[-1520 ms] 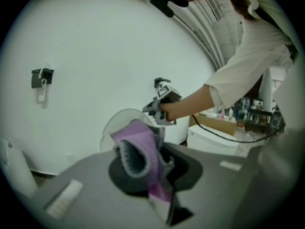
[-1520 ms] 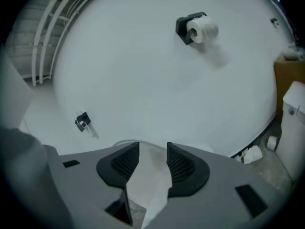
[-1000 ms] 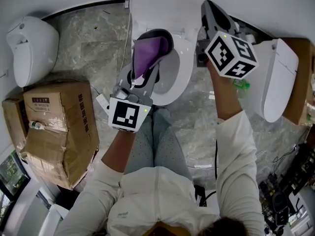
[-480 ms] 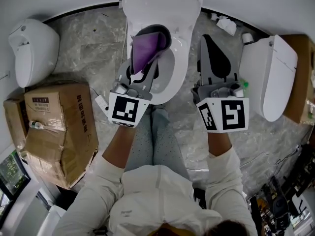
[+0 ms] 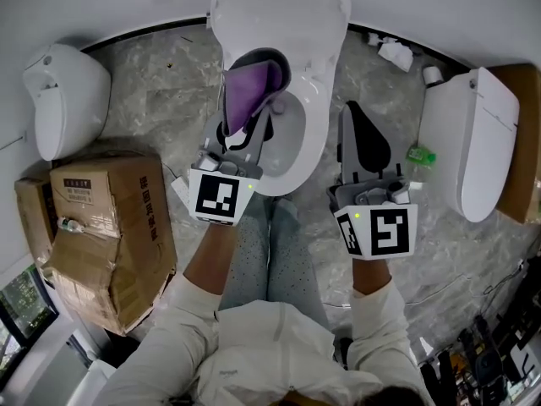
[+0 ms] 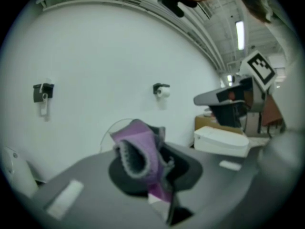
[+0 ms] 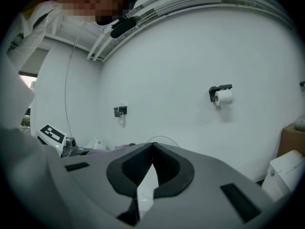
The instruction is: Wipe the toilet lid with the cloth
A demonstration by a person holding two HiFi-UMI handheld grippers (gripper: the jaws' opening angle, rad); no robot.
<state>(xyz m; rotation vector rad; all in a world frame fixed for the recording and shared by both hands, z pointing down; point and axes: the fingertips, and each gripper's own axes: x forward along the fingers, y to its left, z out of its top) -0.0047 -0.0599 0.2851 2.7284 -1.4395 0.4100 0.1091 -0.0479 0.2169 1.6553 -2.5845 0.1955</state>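
Observation:
A white toilet [image 5: 317,32] stands at the top centre of the head view, its lid [image 5: 279,11] towards the wall. My left gripper [image 5: 254,79] hangs over the bowl, shut on a purple cloth [image 5: 247,91]. In the left gripper view the cloth [image 6: 136,149] bunches up between the closed jaws of the left gripper [image 6: 159,168]. My right gripper [image 5: 352,108] hovers over the floor to the right of the bowl, apart from the toilet. The right gripper [image 7: 151,149] is shut with nothing in its jaws.
Another white toilet [image 5: 63,91] stands at the left and a third [image 5: 473,142] at the right. Cardboard boxes [image 5: 101,218] sit at the lower left. A green item [image 5: 420,154] lies on the marble floor. A paper roll holder [image 7: 221,95] hangs on the wall.
My right gripper has drawn back from the toilet lid towards the person and rolled, ending beside the bowl. The left gripper with the cloth has barely shifted.

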